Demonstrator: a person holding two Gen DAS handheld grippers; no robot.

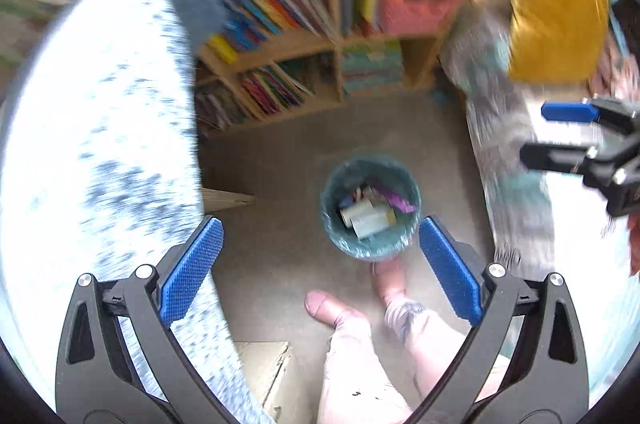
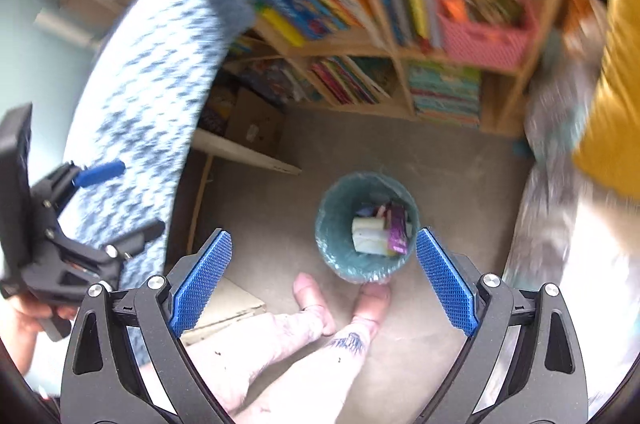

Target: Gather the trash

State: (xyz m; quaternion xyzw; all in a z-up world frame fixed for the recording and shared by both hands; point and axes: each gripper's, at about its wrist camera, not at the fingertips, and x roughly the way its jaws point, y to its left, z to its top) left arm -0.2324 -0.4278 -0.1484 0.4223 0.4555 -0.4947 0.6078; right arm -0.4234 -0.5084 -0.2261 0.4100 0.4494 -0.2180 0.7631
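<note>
A small teal bin (image 1: 370, 208) stands on the grey floor, below and ahead of both grippers. It holds several pieces of trash (image 1: 370, 210): white cartons and a purple wrapper. It also shows in the right wrist view (image 2: 366, 228) with the trash (image 2: 380, 232) inside. My left gripper (image 1: 320, 264) is open and empty, high above the floor. My right gripper (image 2: 324, 274) is open and empty too. The right gripper also shows at the right edge of the left wrist view (image 1: 548, 136); the left gripper shows at the left in the right wrist view (image 2: 132, 198).
A wooden bookshelf (image 1: 332, 40) full of books stands behind the bin. A blue-and-white patterned seat (image 1: 100, 144) is on the left, a bed with a yellow cushion (image 1: 556, 4) on the right. The person's bare feet (image 2: 340, 304) stand just in front of the bin. A cardboard box (image 2: 256, 124) lies left.
</note>
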